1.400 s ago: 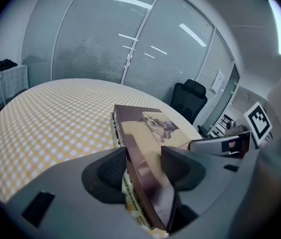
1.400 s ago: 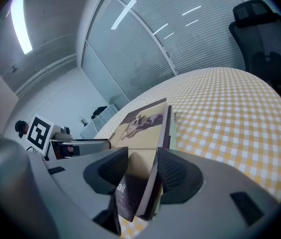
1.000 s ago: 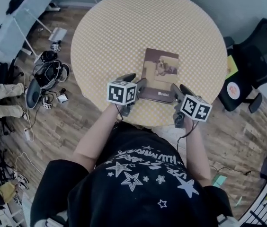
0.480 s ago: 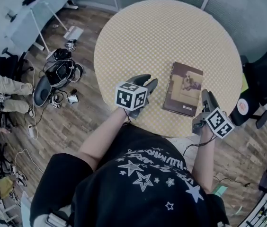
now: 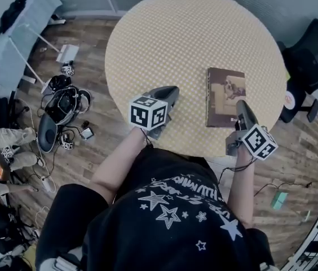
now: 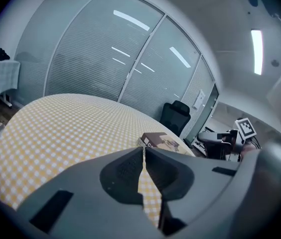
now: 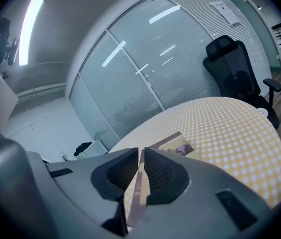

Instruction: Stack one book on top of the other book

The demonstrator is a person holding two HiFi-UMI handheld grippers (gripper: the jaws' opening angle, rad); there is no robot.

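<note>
Both left gripper (image 5: 172,90) and right gripper (image 5: 242,104) just clenched empty; book (image 5: 225,96) lettering unreadable.

Left gripper (image 5: 169,92) holds jaws together, empty; right gripper (image 5: 243,107) has just been closing, empty.

checked cloth tablecloth (image 5: 164,44), paper book (image 5: 225,97), wood floor (image 5: 85,45)

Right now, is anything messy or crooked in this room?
On the table nothing stands out: the book lies flat on the cloth, near the rim. The only mess is on the floor beside the table, where cables and gear lie in a tangled heap.
</note>
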